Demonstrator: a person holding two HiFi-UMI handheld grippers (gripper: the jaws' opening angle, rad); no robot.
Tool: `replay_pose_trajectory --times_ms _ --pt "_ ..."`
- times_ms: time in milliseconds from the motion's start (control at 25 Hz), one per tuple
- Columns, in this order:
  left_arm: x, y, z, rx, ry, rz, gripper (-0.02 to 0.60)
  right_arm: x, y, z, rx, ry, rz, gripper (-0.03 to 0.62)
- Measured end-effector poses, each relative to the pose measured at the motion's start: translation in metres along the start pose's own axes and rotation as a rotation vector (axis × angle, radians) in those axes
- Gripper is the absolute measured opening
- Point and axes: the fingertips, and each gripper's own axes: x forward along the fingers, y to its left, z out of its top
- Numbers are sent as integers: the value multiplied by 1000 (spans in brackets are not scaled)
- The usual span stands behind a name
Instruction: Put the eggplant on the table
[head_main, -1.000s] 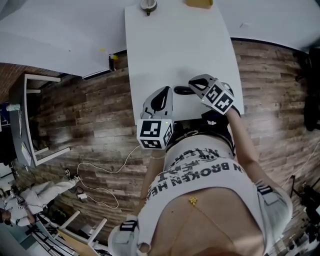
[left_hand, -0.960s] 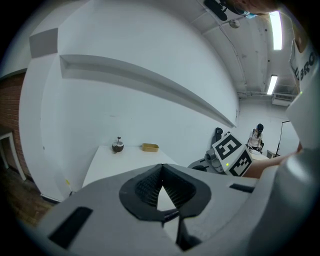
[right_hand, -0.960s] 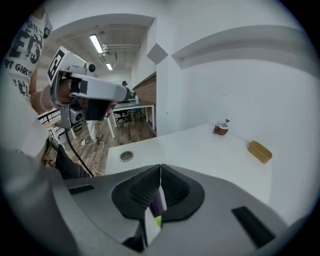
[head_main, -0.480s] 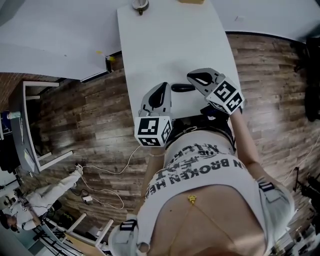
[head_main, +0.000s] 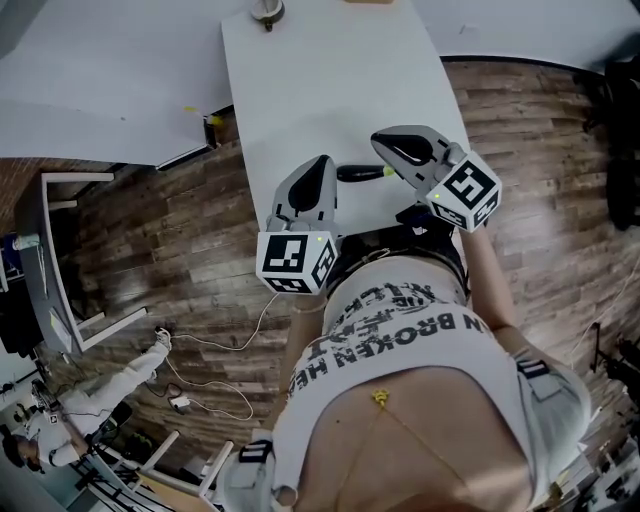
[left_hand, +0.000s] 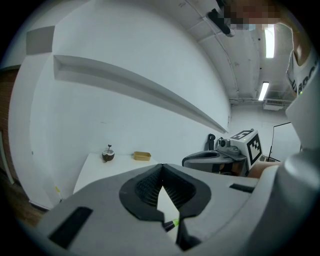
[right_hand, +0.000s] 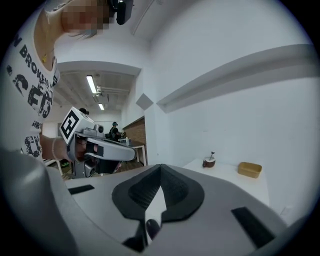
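A dark eggplant (head_main: 360, 172) with a green stem lies on the white table (head_main: 330, 70) near its front edge, between my two grippers. My left gripper (head_main: 320, 163) hovers just left of it, jaws together and empty. My right gripper (head_main: 385, 142) is raised above and right of the eggplant, also shut on nothing. In the left gripper view (left_hand: 161, 167) only the green stem tip (left_hand: 171, 224) peeks below the jaws. In the right gripper view (right_hand: 160, 167) the eggplant's dark end (right_hand: 151, 227) shows below the jaws.
A small brown bowl-like object (head_main: 266, 10) and a yellow box (left_hand: 142, 156) stand at the table's far end against a white wall. Wood floor surrounds the table; a white cable (head_main: 200, 370) lies on it at left. The person's torso fills the view's lower part.
My right gripper has lifted up and away from the eggplant, which stays lying on the table with its stem now showing. The left gripper rose slightly.
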Motion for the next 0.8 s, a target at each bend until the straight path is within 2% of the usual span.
replay_pose_trajectory --times_ms 360,800 --pt "-4 -5 36 31 -68 -13 5 -4 5 34 -68 -55 -20 8" --pt "-2 -11 43 35 -88 -23 5 -8 9 49 -93 -82 -26 8"
